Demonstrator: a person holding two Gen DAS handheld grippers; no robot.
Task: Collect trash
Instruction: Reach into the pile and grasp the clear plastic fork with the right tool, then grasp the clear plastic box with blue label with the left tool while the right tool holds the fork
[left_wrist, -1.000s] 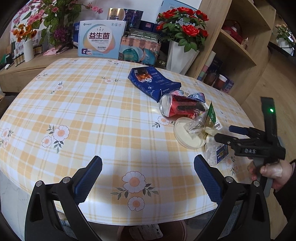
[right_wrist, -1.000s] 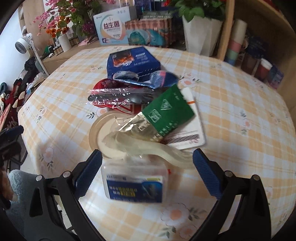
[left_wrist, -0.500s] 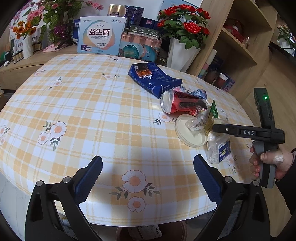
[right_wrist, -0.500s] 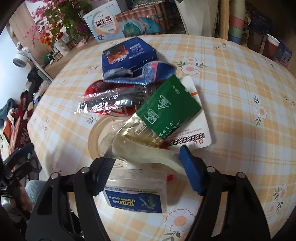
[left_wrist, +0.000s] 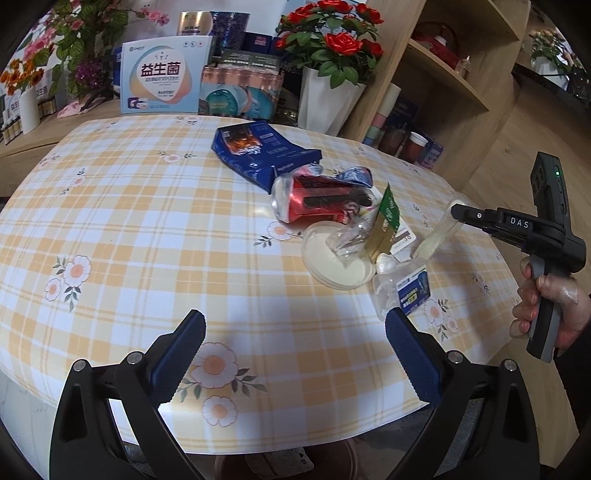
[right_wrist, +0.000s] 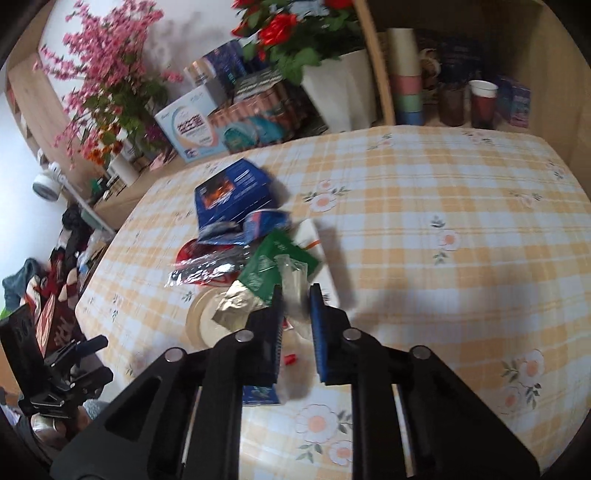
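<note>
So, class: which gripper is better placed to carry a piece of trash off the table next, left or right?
Right. The right gripper is shut on a clear plastic wrapper, already lifted off the pile. The left gripper hangs open at the table's near edge, holding nothing.

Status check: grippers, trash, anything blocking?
Right gripper shut on clear wrapper, lifted. Left gripper open, empty. Can, green packet, lid on table. Nothing blocking.

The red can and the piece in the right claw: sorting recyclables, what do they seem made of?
The red can looks like thin glossy metal, dented, with a silvery rim. The clear piece pinched in the right claw looks like soft translucent plastic; you see through it.
</note>
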